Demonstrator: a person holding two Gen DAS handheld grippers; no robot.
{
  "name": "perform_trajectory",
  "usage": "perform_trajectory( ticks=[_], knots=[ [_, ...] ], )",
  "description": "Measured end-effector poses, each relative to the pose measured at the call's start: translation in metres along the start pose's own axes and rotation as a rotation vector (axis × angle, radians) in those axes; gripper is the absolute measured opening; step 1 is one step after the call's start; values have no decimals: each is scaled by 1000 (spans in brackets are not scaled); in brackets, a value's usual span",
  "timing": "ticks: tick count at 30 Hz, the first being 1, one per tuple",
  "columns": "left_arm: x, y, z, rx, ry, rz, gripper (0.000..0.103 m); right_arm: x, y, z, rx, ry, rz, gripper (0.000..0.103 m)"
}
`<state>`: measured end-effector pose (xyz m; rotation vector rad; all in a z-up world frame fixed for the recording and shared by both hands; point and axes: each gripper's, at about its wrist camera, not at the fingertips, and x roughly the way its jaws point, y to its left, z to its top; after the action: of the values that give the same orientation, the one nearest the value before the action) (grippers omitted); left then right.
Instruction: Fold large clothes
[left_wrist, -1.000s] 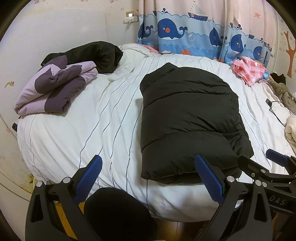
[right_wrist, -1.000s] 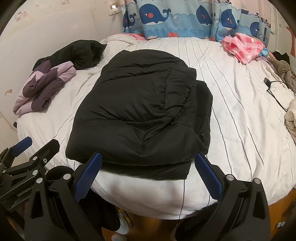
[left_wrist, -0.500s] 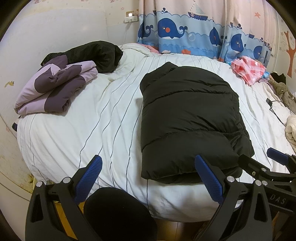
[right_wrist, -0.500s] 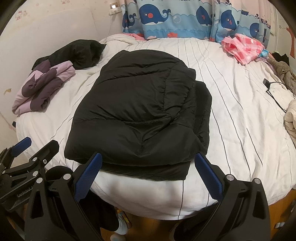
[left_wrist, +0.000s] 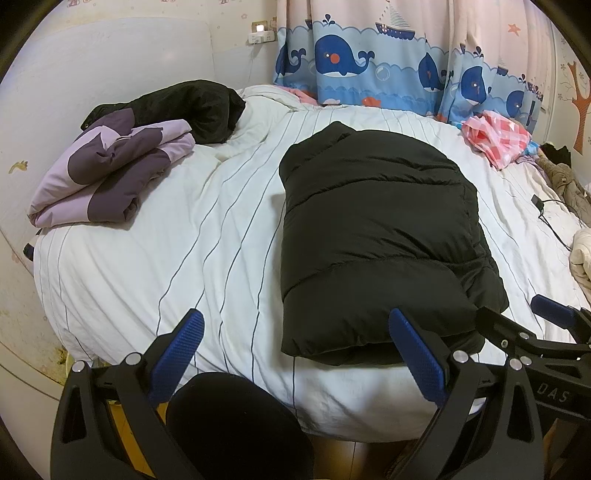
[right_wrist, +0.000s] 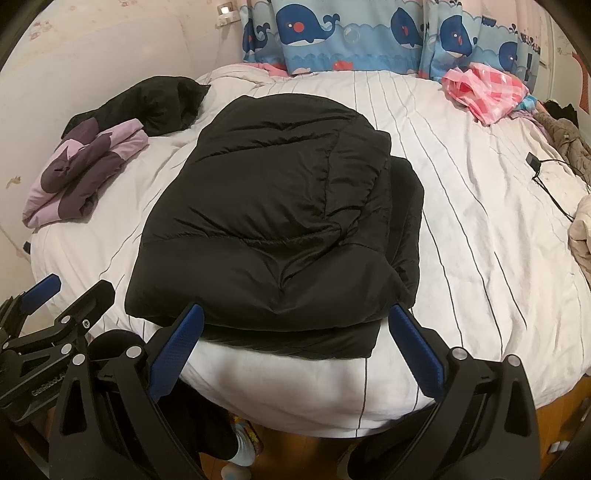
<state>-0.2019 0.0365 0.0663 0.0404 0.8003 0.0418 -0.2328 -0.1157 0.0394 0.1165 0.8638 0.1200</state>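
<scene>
A black puffer jacket (left_wrist: 373, 236) lies folded into a thick rectangle on the white striped bed (left_wrist: 207, 236); it also shows in the right wrist view (right_wrist: 280, 221). My left gripper (left_wrist: 295, 354) is open and empty, held off the bed's near edge, left of the jacket's near corner. My right gripper (right_wrist: 295, 350) is open and empty, just short of the jacket's near edge. Each gripper shows at the side of the other's view.
A folded purple and lilac jacket (left_wrist: 107, 177) and a crumpled black garment (left_wrist: 192, 107) lie at the far left. A pink checked cloth (left_wrist: 498, 136) lies at the far right by the whale curtain (left_wrist: 369, 62). A charger and cable (right_wrist: 546, 177) lie at the right.
Both grippers stay open and nearly still. The right wrist view has shifted slightly, with the jacket sitting a touch lower and nearer.
</scene>
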Motion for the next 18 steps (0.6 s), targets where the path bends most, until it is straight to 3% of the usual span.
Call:
perform_trajectory(
  ticks=[18],
  knots=[
    [7, -2, -5, 1, 8, 6, 96, 4, 1, 2, -15, 3, -13, 97]
  ],
)
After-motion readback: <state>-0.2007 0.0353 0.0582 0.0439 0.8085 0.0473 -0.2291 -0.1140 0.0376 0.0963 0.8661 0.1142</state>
